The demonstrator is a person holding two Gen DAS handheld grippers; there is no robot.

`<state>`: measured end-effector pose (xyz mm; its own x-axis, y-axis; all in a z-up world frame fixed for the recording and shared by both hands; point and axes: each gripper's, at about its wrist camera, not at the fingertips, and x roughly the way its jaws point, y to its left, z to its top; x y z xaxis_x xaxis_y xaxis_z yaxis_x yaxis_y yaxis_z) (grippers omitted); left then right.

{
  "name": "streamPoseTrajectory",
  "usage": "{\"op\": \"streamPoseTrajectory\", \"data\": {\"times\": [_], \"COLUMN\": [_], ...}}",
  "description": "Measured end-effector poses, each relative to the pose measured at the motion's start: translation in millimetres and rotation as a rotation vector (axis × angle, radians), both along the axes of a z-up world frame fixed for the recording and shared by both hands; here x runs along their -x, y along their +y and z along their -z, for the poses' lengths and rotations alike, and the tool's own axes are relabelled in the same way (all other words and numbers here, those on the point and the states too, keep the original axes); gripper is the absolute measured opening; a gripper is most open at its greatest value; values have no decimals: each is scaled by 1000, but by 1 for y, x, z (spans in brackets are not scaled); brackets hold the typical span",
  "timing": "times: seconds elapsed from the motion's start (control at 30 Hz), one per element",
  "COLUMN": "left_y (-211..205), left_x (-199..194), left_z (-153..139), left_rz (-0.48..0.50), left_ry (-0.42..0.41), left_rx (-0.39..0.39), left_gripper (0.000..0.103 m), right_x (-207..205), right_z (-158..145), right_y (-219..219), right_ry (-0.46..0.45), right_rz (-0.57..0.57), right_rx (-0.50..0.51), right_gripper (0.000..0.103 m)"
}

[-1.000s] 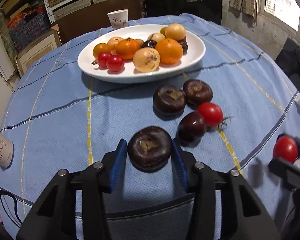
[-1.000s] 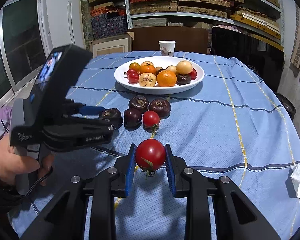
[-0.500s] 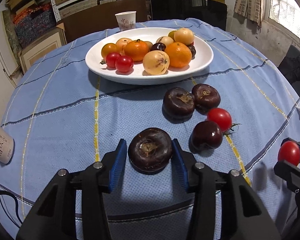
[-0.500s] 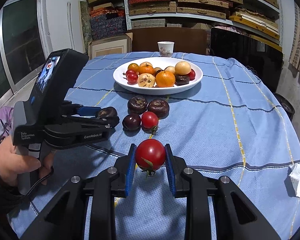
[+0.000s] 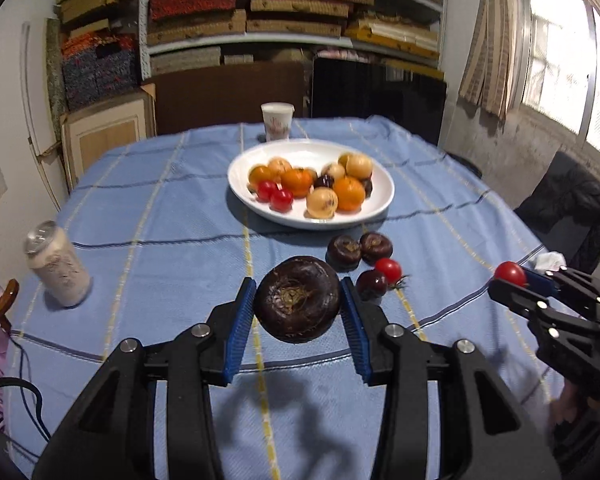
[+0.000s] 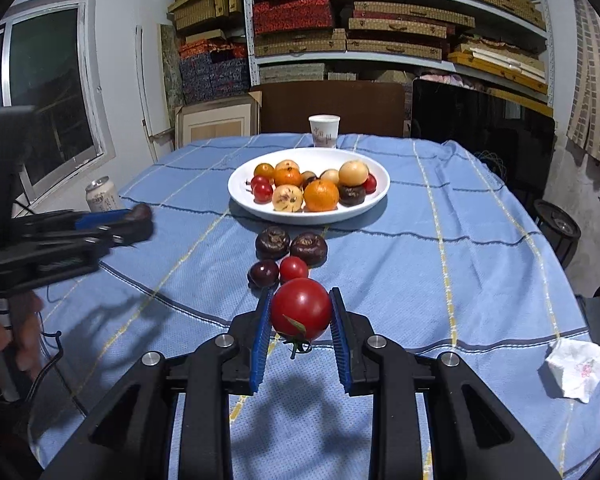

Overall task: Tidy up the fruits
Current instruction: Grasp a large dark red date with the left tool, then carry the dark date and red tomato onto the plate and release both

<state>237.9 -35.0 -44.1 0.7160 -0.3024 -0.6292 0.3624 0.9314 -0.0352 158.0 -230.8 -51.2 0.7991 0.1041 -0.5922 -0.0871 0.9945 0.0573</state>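
Left wrist view: the left tongs (image 5: 298, 306) grip a dark brown, flattened round water chestnut (image 5: 298, 300) between blue pads, lifted above the blue checked cloth of the worktop (image 5: 160, 220).
Right wrist view: the right tongs (image 6: 300, 320) clamp a glossy red round tomato (image 6: 301, 309), its green stalk hanging below.
Loose fruit: two dark brown chestnuts (image 6: 273, 242), a dark purple round fruit (image 6: 263, 273) and a small red tomato (image 6: 293, 268) lie close together on the cloth, between the held tomato and the white oval plate (image 6: 374, 196).
Plate contents: orange, pale yellow, red and dark fruits heaped together; those at the back are half hidden by the front ones.
Hard to make out: in the right wrist view the left tongs are motion-blurred at the left edge, so their dark load shows only as a smudge.
Cut off: the person's hand (image 6: 4, 344) is clipped by the left edge.
Others: white paper cup (image 6: 324, 131) beyond the plate; pale drink can (image 5: 58, 266); crumpled white tissue (image 6: 574, 368).
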Motion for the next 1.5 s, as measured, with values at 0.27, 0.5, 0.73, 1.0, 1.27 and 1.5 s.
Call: {"op": "streamPoseTrajectory", "data": {"times": [0.27,0.5,0.73,1.0,1.27,1.5], "left_y": [22,13,-7,-33,-62,-65], "left_x": [27,5,-54,-152,-228,-247], "left_z": [-34,-53,-57,-39,3,36], "left_rz": [-33,-50,-73,-71,-44,-50], "left_ry": [-58,-94,-103,-10,119,174], "left_rx": [5,22,11,49,47,27], "left_gripper": [42,42,42,42,42,51], "right_x": [3,-39,-95,-179,-255,-281], "right_z": [-33,-61,-74,-61,-23,6], "right_y": [2,-3,-6,-23,-24,-13], "right_ry": [-60,-84,-102,-31,77,117], "right_rz": [9,22,18,26,-34,-73], "right_rx": [26,58,100,97,67,89], "right_gripper": [28,28,28,28,28,35]}}
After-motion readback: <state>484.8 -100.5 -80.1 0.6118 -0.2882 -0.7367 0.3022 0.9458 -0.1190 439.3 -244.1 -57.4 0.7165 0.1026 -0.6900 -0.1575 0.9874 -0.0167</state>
